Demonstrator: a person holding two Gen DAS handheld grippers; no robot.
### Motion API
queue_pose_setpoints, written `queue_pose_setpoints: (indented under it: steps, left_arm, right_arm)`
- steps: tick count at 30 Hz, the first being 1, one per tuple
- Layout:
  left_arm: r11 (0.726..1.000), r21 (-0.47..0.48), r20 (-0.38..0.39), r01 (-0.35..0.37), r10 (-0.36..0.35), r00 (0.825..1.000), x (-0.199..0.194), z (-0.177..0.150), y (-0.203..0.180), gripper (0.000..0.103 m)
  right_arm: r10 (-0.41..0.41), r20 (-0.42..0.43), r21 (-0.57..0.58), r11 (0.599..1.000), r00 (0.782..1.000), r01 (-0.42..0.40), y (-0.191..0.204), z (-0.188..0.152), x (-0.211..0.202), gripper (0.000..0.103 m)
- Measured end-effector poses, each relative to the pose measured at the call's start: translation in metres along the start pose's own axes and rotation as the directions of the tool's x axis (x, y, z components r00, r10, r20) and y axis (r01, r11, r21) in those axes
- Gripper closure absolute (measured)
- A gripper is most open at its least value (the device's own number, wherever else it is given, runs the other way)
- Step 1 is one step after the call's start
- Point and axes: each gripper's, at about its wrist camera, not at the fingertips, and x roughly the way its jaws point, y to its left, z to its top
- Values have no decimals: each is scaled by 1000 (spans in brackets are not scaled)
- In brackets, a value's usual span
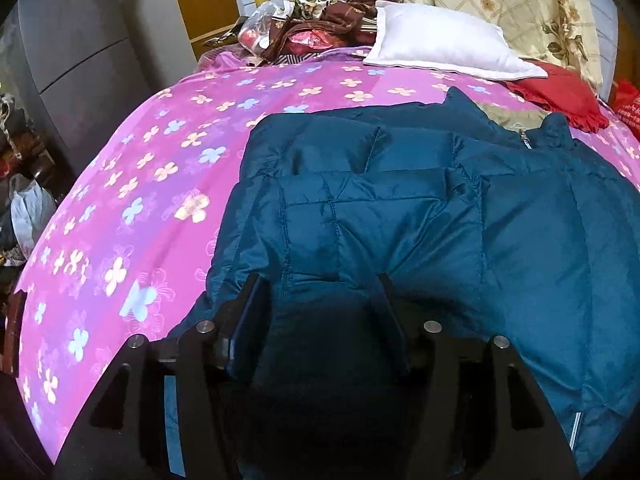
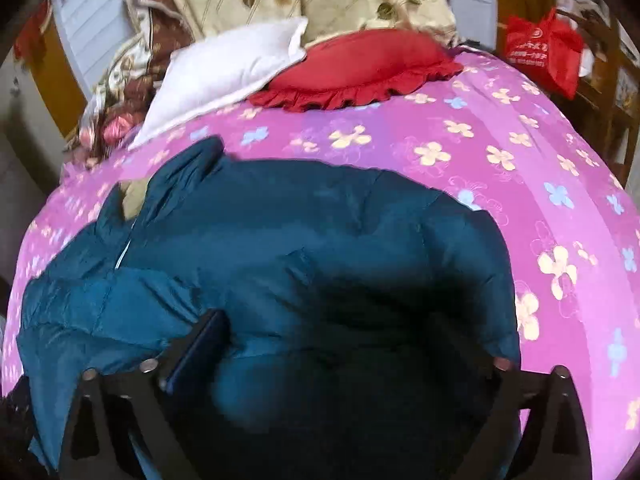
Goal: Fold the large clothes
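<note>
A dark teal puffer jacket [image 1: 420, 220] lies spread on a bed with a pink flowered sheet [image 1: 132, 208]. Its collar and zipper point toward the pillows. In the left wrist view one sleeve lies folded across the body. My left gripper [image 1: 320, 284] hangs over the jacket's near left part, jaws partly apart, with puffy fabric filling the gap between them. My right gripper [image 2: 356, 340] stands wide open over the jacket [image 2: 300, 232] at its near right part. Only its left finger [image 2: 204, 332] shows clearly; fabric covers the right one.
At the head of the bed lie a white pillow [image 1: 444, 40], a red frilled cushion [image 2: 360, 68] and a heaped flowered quilt [image 1: 512, 4]. A red bag [image 2: 540, 48] hangs on wooden furniture to the right. A grey cabinet [image 1: 76, 52] stands left of the bed.
</note>
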Motion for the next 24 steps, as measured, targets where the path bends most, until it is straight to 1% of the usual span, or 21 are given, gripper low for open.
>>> queue_pose_setpoints:
  steps: [1, 2, 3, 4, 6, 7, 8, 9, 10, 11, 12, 13, 14, 15, 16, 17, 20, 21, 22, 23, 24]
  left_arm:
    - [1000, -1, -3, 4, -4, 1000, 0, 1, 1, 47]
    - [1000, -6, -8, 9, -9, 1000, 0, 2, 3, 47]
    - [1000, -16, -8, 7, -7, 1000, -2, 4, 6, 47]
    - [1000, -29, 1, -1, 1, 1000, -7, 6, 9, 47]
    - [999, -40, 51, -17, 19, 999, -20, 10, 14, 47]
    - [999, -40, 71, -22, 24, 997, -23, 10, 14, 47]
    - [999, -36, 81, -19, 22, 996, -24, 11, 14, 47]
    - [1000, -23, 68, -8, 9, 998, -20, 10, 11, 46]
    - [1000, -12, 46, -1, 1, 999, -14, 9, 9, 46]
    - [1000, 7, -2, 11, -11, 1000, -2, 5, 4, 44]
    - [1000, 13, -1, 16, -16, 1000, 3, 2, 2, 42]
    - [1000, 22, 10, -3, 2, 1000, 2, 2, 0, 38]
    - [999, 36, 12, -27, 27, 1000, 2, 3, -1, 35]
    - [998, 43, 11, -35, 35, 999, 1, 4, -1, 35]
    - [999, 36, 13, -36, 35, 999, -2, 5, 1, 35]
    - [999, 21, 21, -40, 40, 999, -6, 6, 5, 35]
    - [998, -2, 82, -60, 60, 995, -21, 6, 9, 35]
    - [998, -3, 106, -56, 56, 993, -27, 6, 9, 35]
    - [999, 3, 121, -40, 40, 992, -30, 4, 6, 35]
    - [1000, 19, 120, -20, 18, 993, -32, 2, 1, 35]
    - [999, 41, 102, -4, 0, 995, -29, -2, -6, 35]
  right_arm:
    - [-14, -6, 1, 1000, 1000, 14, 1, 1, -2, 2]
    - [-42, 1, 5, 999, 999, 42, 4, 5, -9, 5]
    - [-64, 34, 9, 998, 997, 64, 10, 7, -22, 7]
    - [-57, 72, 10, 998, 996, 56, 18, 9, -33, 8]
    - [13, 158, -6, 1000, 987, -12, 39, 6, -58, 7]
    - [56, 186, -31, 998, 981, -51, 54, 2, -68, 7]
    - [80, 184, -53, 996, 980, -71, 67, -1, -70, 7]
    - [100, 149, -85, 992, 984, -88, 85, -8, -65, 7]
    - [97, 117, -107, 991, 988, -85, 95, -14, -56, 7]
    - [86, 74, -132, 988, 994, -76, 105, -19, -44, 7]
    - [29, 4, -168, 985, 1000, -28, 115, -28, -23, 6]
    - [2, 12, -182, 983, 1000, 1, 118, -34, -18, 4]
    - [0, 44, -181, 984, 999, 8, 118, -37, -22, 4]
    - [11, 47, -170, 985, 999, -3, 116, -37, -28, 4]
    - [30, 47, -155, 988, 998, -23, 110, -37, -38, 5]
    - [49, 74, -147, 988, 996, -38, 102, -39, -54, 5]
    - [49, 147, -171, 985, 988, -23, 93, -49, -90, 5]
    - [43, 155, -194, 981, 987, -12, 84, -58, -102, 5]
    - [28, 146, -212, 977, 989, 4, 78, -65, -106, 2]
    - [0, 132, -224, 974, 991, 30, 72, -68, -103, 0]
    - [-22, 105, -229, 972, 994, 45, 65, -73, -96, 0]
